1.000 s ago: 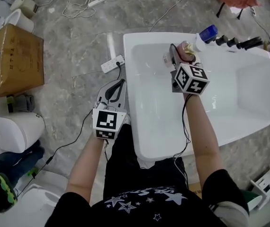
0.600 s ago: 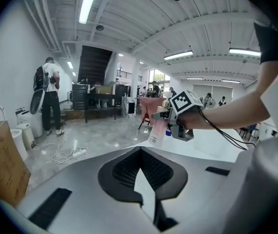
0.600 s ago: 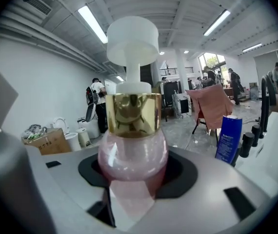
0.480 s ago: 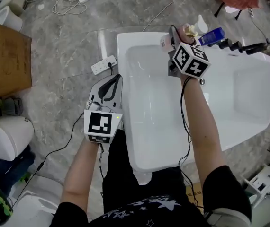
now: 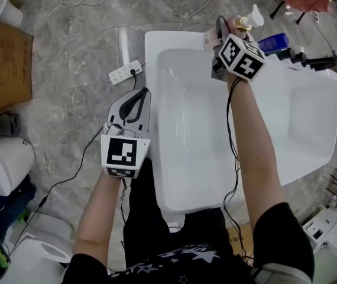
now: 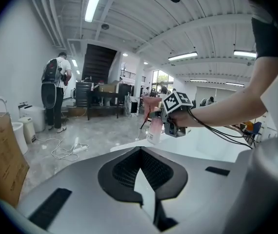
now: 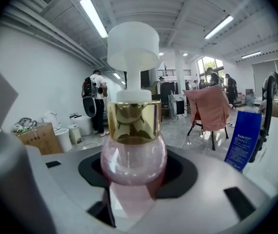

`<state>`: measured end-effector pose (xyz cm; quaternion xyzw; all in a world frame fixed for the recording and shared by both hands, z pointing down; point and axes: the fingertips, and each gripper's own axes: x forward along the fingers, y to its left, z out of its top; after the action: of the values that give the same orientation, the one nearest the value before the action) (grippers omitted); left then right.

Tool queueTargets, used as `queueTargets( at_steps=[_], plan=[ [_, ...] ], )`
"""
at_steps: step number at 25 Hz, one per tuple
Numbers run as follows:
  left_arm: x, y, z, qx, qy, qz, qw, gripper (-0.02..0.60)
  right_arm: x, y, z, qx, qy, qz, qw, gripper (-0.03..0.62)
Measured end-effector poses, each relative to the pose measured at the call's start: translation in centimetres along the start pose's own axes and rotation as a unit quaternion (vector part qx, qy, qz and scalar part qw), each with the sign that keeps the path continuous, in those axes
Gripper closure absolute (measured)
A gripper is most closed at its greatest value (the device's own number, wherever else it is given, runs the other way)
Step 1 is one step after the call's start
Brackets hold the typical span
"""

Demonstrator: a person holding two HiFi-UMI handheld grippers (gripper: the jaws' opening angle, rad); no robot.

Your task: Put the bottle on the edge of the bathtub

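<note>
We hold the pink pump bottle (image 5: 238, 23) upright in our right gripper (image 5: 223, 33), at the far rim of the bathtub (image 5: 174, 39); our left gripper (image 5: 131, 106), jaws together and empty, hangs well back

The floor (image 5: 68, 52) is grey marbled stone. A white power strip (image 5: 125, 73) lies on it, a cardboard box (image 5: 3, 58) stands at one side, and a white toilet (image 5: 0, 164) sits a little way from the box. The hall has plain white walls (image 7: 41, 82) and a ribbed white ceiling (image 6: 144, 28) lit by long tube lights (image 6: 92, 4). Farther back are a dark staircase (image 6: 97, 62), a bright window (image 7: 208, 65), a chair (image 7: 209, 108) draped in pink cloth, and a person (image 6: 53, 89) wearing a backpack.
</note>
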<state>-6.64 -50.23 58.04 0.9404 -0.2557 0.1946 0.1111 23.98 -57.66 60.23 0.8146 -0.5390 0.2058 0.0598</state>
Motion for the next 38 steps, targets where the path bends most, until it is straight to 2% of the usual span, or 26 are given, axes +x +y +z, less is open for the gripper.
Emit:
queueTargets(
  at_steps=[7, 12, 17, 22, 28, 35, 38],
  plan=[
    [-0.4, -0.6, -0.5, -0.005, 0.002, -0.012, 0.9999, 0.566, 0.3, 0.4, 0.2, -0.009, -0.021, -0.007, 1.0, 0.372],
    [-0.4, -1.3, -0.8, -0.008, 0.002, -0.016, 0.9998, 0.567, 0.6, 1.8, -0.2, -0.043, -0.004, 0.014, 0.999, 0.368],
    [-0.9, -2.3, -0.7, -0.012, 0.001, -0.019, 0.9998, 0.566, 0.4, 1.9, -0.3, -0.028, 0.004, 0.023, 0.999, 0.367],
    [-1.6, -2.5, 0.1, -0.007, -0.006, -0.018, 0.9998, 0.566, -0.6, 2.0, 0.1, -0.039, 0.008, 0.032, 0.999, 0.349],
    [-4.0, -3.5, 1.1, -0.011, -0.006, -0.015, 0.9998, 0.567, -4.7, 1.9, -0.2, -0.052, 0.021, 0.034, 0.998, 0.315],
    [-7.9, -4.9, 3.7, -0.021, -0.011, -0.015, 0.9996, 0.566, -12.3, 2.4, 2.0, -0.001, 0.012, 0.04, 0.999, 0.31],
    [-9.6, -6.0, 4.7, -0.022, -0.011, -0.02, 0.9995, 0.566, -16.0, 3.3, 2.9, 0.003, 0.008, 0.053, 0.999, 0.31]
  ],
)
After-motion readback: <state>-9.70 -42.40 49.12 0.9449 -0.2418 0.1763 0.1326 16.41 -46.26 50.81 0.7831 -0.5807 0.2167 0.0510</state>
